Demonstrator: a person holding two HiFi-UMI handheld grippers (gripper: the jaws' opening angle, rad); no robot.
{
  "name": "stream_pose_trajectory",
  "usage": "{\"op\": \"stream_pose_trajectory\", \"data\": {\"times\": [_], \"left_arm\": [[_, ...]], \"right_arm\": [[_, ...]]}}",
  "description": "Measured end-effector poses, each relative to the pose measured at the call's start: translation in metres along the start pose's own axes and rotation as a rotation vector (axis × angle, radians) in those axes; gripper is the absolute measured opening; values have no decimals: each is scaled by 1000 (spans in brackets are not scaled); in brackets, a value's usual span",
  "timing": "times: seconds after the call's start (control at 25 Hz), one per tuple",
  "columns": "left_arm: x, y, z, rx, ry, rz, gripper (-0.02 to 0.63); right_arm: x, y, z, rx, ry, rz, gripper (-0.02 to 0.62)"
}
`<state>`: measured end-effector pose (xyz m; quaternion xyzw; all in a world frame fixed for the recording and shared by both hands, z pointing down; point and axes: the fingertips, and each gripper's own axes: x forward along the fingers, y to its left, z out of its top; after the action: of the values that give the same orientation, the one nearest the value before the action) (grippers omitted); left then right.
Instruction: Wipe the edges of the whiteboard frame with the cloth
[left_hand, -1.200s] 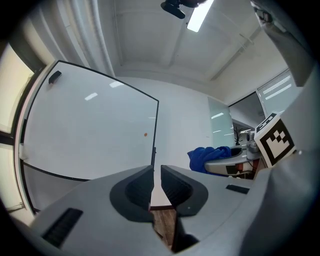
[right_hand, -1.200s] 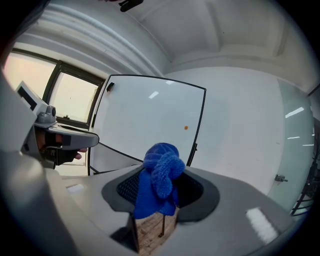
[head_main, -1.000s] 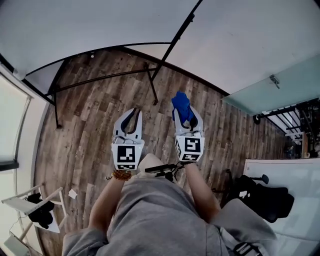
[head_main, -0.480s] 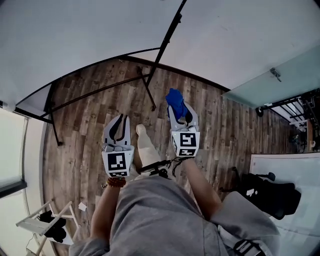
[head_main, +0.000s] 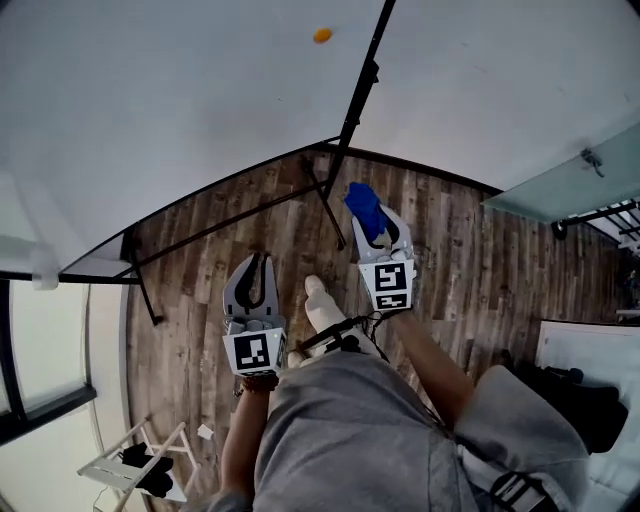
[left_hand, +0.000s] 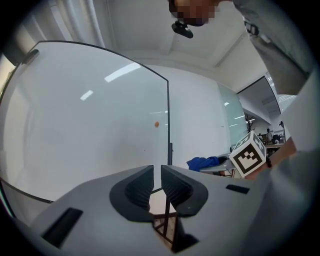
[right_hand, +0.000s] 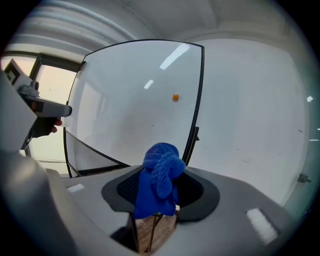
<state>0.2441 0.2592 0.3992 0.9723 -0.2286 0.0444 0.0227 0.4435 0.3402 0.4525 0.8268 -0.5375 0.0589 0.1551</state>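
The whiteboard (head_main: 180, 110) has drawn closer, and an orange dot (head_main: 322, 35) on it has come into view. The right tool (head_main: 383, 232), with the cloth (head_main: 362, 205), now leads the left tool (head_main: 258, 272).
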Motion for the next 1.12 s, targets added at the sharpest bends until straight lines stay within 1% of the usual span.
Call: {"op": "stream_pose_trajectory", "data": {"times": [0.12, 0.2, 0.28, 0.36, 0.44, 0.48, 0.52, 0.6, 0.72, 0.76, 0.84, 0.92, 0.96, 1.0, 1.04, 1.08, 1.12], "left_arm": [[29, 11, 1, 22, 0, 17, 51], [46, 21, 0, 18, -2, 41, 51], [57, 31, -6, -4, 1, 66, 51], [59, 35, -16, -46, -8, 83, 51], [52, 41, -23, -106, -21, 90, 51], [49, 48, -24, -112, -12, 87, 51], [50, 54, -25, -89, 1, 82, 51], [64, 58, -25, -33, 25, 95, 51], [87, 60, -19, -17, 69, 176, 51], [93, 64, -18, -9, 68, 206, 51], [106, 71, -15, 3, 23, 263, 51], [122, 68, -19, -17, -10, 302, 51], [127, 63, -25, -46, 0, 314, 51], [130, 58, -32, -76, 27, 324, 51], [134, 55, -38, -86, 63, 330, 51], [143, 54, -41, -73, 90, 332, 51], [156, 53, -40, -54, 98, 332, 51]], "right_arm": [[41, -8, -6, -7, 8, 33, 184], [67, -9, -8, -42, 17, 61, 184], [88, -5, -11, -107, 27, 97, 184], [102, -4, -17, -151, 45, 118, 184], [110, 4, -32, -155, 68, 119, 184], [114, 13, -41, -147, 76, 121, 184], [119, 19, -47, -145, 86, 129, 184], [135, 6, -54, -161, 116, 161, 184], [170, -19, -71, -144, 148, 209, 184], [182, -24, -81, -136, 157, 214, 184], [206, -35, -101, -148, 174, 222, 184], [221, -50, -118, -159, 200, 238, 184], [223, -56, -128, -156, 220, 245, 184], [223, -59, -140, -145, 241, 253, 184], [226, -59, -151, -131, 254, 260, 183], [233, -62, -157, -125, 258, 267, 184], [245, -68, -160, -130, 256, 273, 184]]}}
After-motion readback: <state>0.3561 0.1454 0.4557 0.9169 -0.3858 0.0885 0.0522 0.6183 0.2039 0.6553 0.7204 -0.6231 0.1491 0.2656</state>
